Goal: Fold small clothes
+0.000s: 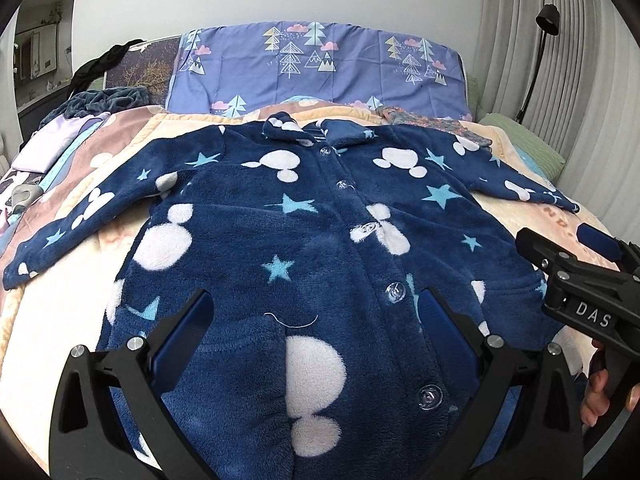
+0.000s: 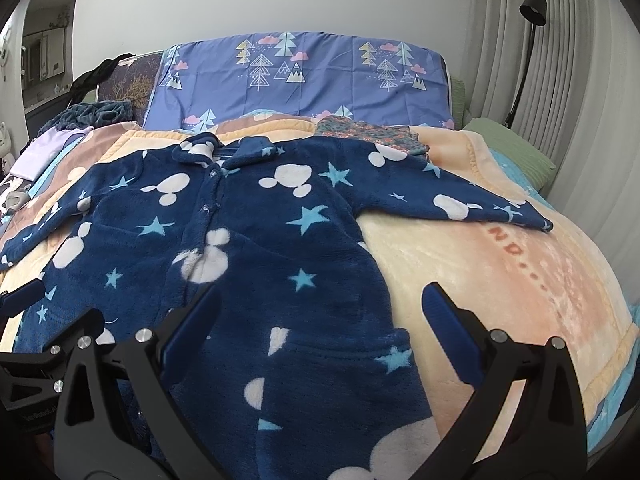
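Both claws, left (image 1: 316,312) and right (image 2: 320,312), spread wide above flat navy fleece onesie (image 1: 304,216).

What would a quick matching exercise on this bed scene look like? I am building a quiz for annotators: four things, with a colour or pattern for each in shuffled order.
Things:
1. fleece jacket
2. pillowcase
3. blanket
4. lamp

Descriptions:
A. black
B. peach and cream
C. navy with white shapes and light blue stars
D. purple-blue with trees and pink clouds

Pairs: 1-C, 2-D, 3-B, 4-A
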Demonstrator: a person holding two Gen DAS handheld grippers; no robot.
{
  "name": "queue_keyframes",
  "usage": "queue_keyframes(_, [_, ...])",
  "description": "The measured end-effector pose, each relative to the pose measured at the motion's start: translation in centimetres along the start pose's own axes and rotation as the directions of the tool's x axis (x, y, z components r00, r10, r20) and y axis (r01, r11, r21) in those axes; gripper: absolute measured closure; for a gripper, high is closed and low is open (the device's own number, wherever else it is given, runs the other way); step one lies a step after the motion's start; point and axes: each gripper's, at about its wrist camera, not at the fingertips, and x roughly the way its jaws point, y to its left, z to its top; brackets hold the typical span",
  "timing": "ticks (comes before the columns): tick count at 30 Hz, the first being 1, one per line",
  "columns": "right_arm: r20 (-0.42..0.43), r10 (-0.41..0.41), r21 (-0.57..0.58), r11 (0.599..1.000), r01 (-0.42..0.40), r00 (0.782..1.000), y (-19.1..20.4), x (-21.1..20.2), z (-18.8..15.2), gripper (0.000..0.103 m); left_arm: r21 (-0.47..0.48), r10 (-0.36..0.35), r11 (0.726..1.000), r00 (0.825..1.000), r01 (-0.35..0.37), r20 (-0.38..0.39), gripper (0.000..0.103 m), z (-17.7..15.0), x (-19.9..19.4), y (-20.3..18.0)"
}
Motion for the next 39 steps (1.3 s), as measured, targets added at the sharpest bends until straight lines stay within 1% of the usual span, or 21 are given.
queue_keyframes(7, [-0.006, 0.000, -0.006, 1.000, 0.000, 1.000, 0.3, 0.2, 0.0, 0.002, -0.025, -0.005, 1.000, 1.000, 0.005, 0.018, 0.001, 0.2, -0.4, 0.5])
queue_keyframes(18, [-0.022, 0.011, -0.013, 1.000, -0.011, 1.000, 0.7, 0.7, -0.2, 0.002, -0.039, -0.025, 0.999, 1.000, 0.025, 0.010, 0.001, 0.3, -0.2, 0.8])
queue_keyframes(27, [-0.039, 0.029, -0.008, 1.000, -0.029, 0.999, 0.8, 1.1, -0.4, 0.002, -0.030, -0.030, 0.999, 0.999, 0.030, 0.013, 0.001, 0.4, -0.4, 0.8])
queue_keyframes(39, [-0.052, 0.045, -0.017, 0.999, -0.046, 0.998, 1.0, 1.8, 0.0, 0.002, -0.044, -0.039, 0.998, 0.999, 0.039, 0.004, 0.001, 0.6, -0.4, 1.2])
